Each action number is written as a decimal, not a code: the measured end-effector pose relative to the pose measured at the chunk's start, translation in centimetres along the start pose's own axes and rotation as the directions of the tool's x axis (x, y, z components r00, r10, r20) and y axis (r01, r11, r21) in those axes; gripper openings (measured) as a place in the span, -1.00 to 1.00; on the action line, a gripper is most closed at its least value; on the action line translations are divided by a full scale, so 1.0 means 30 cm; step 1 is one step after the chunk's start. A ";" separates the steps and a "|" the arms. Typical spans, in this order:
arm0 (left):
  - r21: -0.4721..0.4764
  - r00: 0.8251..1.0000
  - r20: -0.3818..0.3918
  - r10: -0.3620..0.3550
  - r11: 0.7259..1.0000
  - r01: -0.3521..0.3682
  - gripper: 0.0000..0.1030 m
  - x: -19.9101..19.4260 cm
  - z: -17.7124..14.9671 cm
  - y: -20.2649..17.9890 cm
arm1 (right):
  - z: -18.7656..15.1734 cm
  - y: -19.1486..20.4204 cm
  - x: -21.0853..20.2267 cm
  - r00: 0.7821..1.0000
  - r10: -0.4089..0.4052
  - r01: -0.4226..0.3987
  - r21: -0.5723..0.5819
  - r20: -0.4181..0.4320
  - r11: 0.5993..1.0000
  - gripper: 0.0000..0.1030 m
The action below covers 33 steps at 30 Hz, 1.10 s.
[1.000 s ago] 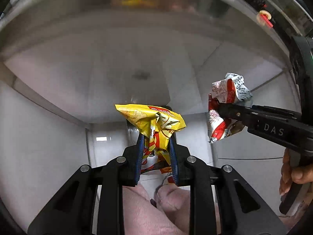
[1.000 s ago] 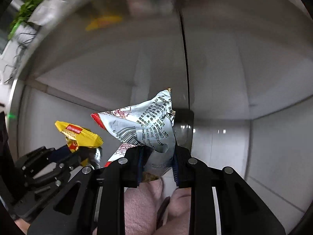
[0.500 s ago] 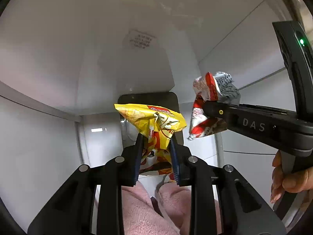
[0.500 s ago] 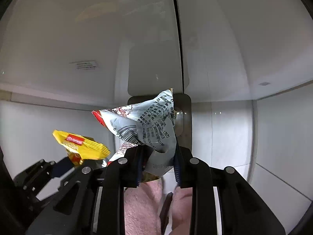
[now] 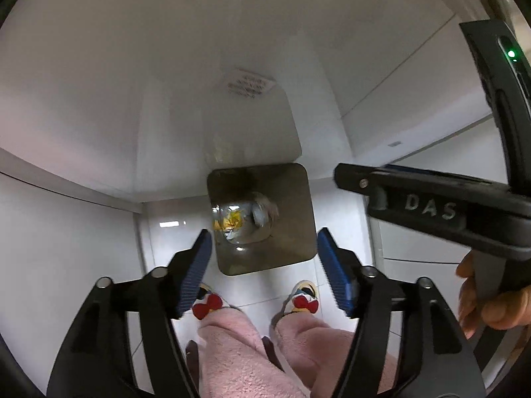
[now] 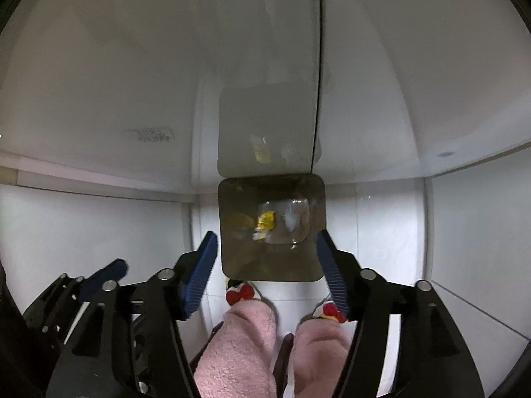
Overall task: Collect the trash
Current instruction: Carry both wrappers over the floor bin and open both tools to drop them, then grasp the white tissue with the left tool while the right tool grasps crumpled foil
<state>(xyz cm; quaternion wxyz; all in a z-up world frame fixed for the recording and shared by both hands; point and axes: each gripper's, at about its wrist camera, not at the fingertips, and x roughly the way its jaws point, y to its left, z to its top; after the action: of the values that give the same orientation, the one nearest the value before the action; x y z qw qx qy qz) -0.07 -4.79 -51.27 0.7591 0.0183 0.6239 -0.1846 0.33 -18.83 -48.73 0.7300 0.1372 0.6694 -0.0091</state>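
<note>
Since the earlier frames both snack wrappers have left the jaws: the left gripper (image 5: 264, 258) and right gripper (image 6: 267, 258) are each opening wide with nothing between the pads. Just past their tips, at twelve o'clock, the square metal trash bin (image 6: 232, 258) holds the yellow wrapper (image 6: 265, 222) and, at its three o'clock, the silver wrapper (image 6: 292, 217). The drop step looks finished, and the next move calls for lifting clear toward more litter; crumpled and blurred, neither wrapper shows a readable long axis.
</note>
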 end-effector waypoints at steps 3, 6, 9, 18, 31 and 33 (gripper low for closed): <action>-0.010 0.999 0.032 0.014 1.000 -0.013 0.56 -0.074 0.007 -0.009 | -0.001 0.000 -0.071 0.999 -0.029 0.029 -0.019 0.026 0.999 0.50; -0.006 0.997 0.072 0.025 1.000 -0.025 0.81 -0.150 0.017 -0.028 | -0.013 -0.001 -0.169 0.998 -0.040 0.042 -0.037 0.052 0.998 0.79; -0.004 0.995 0.098 0.033 0.999 -0.033 0.84 -0.228 0.010 -0.048 | -0.020 -0.031 -0.279 0.996 -0.007 0.012 -0.058 0.090 0.998 0.83; -0.089 0.973 0.210 0.091 0.993 -0.073 0.84 -0.489 -0.009 -0.083 | -0.059 -0.089 -0.689 0.959 0.083 -0.055 -0.110 0.272 0.992 0.84; -0.123 0.921 0.344 0.180 0.982 -0.146 0.84 -0.878 0.135 -0.104 | 0.049 -0.021 -0.937 0.897 0.127 -0.046 -0.197 0.424 0.979 0.84; -0.115 0.912 0.365 0.188 0.981 -0.157 0.84 -0.902 0.161 -0.090 | 0.082 -0.006 -0.955 0.891 0.132 -0.048 -0.199 0.435 0.979 0.84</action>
<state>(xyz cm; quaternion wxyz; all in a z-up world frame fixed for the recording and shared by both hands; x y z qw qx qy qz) -0.50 -1.58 -23.85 0.8774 0.0062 0.4710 -0.0909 -0.28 -24.41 -20.51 0.8730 0.0946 0.4753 0.0553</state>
